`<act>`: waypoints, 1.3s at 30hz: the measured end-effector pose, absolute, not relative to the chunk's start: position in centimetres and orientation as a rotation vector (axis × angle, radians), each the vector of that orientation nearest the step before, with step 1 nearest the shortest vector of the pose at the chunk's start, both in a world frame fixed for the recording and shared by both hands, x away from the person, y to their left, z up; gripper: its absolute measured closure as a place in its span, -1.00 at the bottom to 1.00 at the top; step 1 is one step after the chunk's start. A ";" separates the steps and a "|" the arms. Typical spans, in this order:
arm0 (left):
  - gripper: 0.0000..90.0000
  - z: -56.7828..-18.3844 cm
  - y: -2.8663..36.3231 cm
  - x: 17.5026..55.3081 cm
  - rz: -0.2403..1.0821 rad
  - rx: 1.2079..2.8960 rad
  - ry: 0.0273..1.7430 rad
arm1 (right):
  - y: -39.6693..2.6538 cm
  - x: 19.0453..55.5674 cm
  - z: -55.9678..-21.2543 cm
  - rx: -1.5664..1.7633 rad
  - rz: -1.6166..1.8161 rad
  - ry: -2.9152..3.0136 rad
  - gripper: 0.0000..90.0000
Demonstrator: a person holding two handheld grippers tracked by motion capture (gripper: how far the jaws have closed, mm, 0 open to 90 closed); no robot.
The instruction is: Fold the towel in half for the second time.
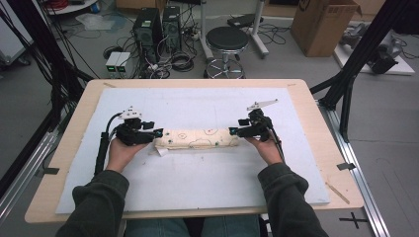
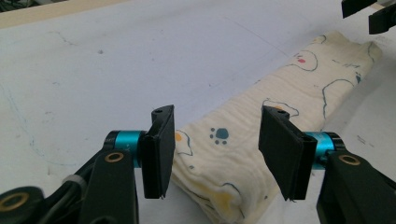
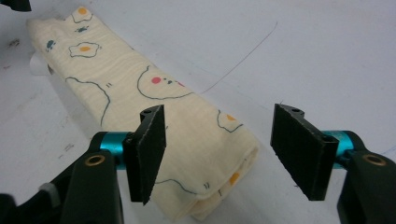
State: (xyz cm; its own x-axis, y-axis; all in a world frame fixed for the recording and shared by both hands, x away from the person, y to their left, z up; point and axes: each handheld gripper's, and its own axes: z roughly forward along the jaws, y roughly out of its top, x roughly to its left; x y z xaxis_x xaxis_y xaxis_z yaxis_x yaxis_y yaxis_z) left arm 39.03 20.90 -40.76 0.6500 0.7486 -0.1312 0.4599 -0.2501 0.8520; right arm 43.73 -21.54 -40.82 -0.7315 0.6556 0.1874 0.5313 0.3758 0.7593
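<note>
Left of centre in the high view, the left gripper (image 1: 157, 132) lies level at the left end of the cloth (image 1: 197, 138), held in the person's left hand (image 1: 121, 150). In the left gripper view, its jaws stand spread with that end of the cloth between them; neither pad (image 2: 159, 151) presses on the fabric.

The cloth is a cream, printed piece folded into a long narrow band. It lies flat across the centre of the white mat (image 1: 188, 177), running left to right, and the mat covers most of the table (image 1: 64, 138). A small flap sticks out below the band near its left end.

Right of centre, the right gripper (image 1: 232, 131) meets the other end of the band, held in the right hand (image 1: 267, 148). In the right gripper view, its jaws are also spread; the folded corner (image 3: 210, 186) sits between them, nearer the left pad (image 3: 147, 149), with no contact visible.

Risks from this state:
- Withdrawal: a pad may catch a fold as a gripper backs away, pulling the layers open. Cause: little clearance between the pad and the fabric.
- Re-gripping: a pinch may take only the top layers. Cause: the band is thick at its ends, so the lower layers would slide out.
- Uneven handling: one end moved alone would skew or unroll the band.
</note>
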 end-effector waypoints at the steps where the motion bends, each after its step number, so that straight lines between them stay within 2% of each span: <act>1: 0.00 -40.7 20.9 38.9 0.377 1.901 0.950 | -21.5 43.6 -40.8 1.083 1.290 2.482 -0.28; 15: -0.07 -40.5 20.9 38.8 0.375 1.896 0.959 | -21.8 43.6 -40.7 1.094 1.308 2.470 -0.43; 39: -0.17 -39.7 21.1 37.7 0.377 1.912 0.938 | -21.9 42.7 -39.8 1.079 1.315 2.445 -0.53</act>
